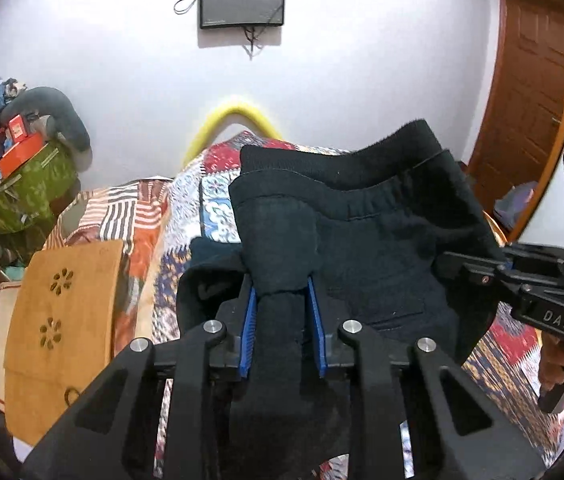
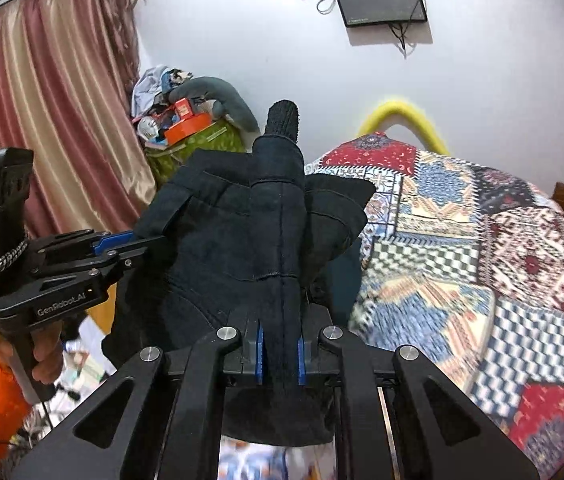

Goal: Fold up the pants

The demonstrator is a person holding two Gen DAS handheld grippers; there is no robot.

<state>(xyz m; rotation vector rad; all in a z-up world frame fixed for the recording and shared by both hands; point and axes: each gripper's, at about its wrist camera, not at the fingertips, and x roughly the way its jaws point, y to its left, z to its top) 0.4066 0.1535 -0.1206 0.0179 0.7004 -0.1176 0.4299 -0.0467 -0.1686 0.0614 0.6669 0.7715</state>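
The pants (image 1: 366, 236) are dark navy, with an elastic waistband, and hang in the air above the bed. My left gripper (image 1: 284, 300) is shut on a bunch of the waist fabric between its blue pads. My right gripper (image 2: 280, 344) is shut on another bunch of the same pants (image 2: 242, 220). The right gripper also shows at the right of the left wrist view (image 1: 466, 268), clamped on the pants' edge. The left gripper shows at the left of the right wrist view (image 2: 138, 246), holding the pants' other side. The legs hang out of sight below.
A patchwork quilt (image 2: 462, 240) covers the bed under the pants. A yellow curved bar (image 2: 402, 114) stands at the bed's far end. A cluttered green bag (image 1: 26, 192) and a wooden panel (image 1: 62, 320) are left, a curtain (image 2: 42, 120) and a brown door (image 1: 530, 120) at the sides.
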